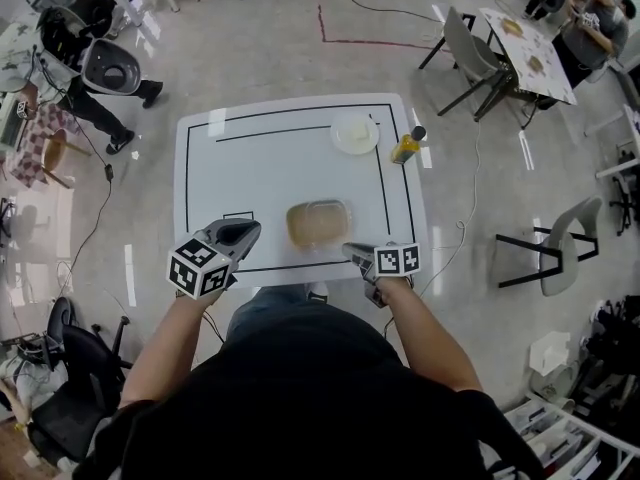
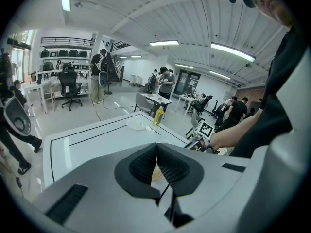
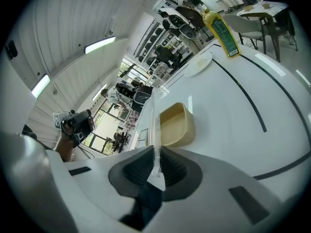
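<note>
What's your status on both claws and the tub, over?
Left claw shut, empty. Right claw shut on clear lid at tan tub. Plate, bottle far side.

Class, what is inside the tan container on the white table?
Only bare tan inner walls show in the tan container; the clear sheet clamped in the right gripper covers its left edge.

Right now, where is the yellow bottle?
In the head view, the yellow bottle stands at the far right edge of the table, just right of the white plate.
</note>
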Motion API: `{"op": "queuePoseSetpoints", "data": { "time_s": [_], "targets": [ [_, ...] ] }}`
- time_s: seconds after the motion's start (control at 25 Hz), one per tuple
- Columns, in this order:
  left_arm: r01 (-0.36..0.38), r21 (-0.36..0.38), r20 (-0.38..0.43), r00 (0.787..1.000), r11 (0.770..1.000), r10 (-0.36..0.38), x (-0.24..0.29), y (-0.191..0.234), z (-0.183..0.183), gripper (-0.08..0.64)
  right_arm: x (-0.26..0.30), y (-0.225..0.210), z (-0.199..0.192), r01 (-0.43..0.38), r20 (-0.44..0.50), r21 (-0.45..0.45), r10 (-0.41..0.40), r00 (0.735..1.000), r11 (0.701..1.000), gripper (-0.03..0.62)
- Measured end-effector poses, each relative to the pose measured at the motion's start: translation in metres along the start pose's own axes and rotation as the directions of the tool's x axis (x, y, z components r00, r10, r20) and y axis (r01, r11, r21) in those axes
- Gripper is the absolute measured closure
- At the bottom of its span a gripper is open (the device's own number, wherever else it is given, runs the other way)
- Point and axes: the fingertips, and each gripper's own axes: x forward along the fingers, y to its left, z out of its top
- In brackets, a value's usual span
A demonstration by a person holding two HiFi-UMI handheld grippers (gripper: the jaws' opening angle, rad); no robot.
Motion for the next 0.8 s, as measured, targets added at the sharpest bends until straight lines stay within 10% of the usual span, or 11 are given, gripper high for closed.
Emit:
{"op": "queuePoseSetpoints", "data": {
  "time_s": [0.8],
  "targets": [
    [-0.011, 0.017, 0.034, 0.999, 1.0, 0.011, -0.02, -0.023, 0.003, 0.537, -0.04, 0.017, 0.012, 0.058, 0.089, -0.043, -0.054, 0.995, 0.997, 0.545]
  ]
}}
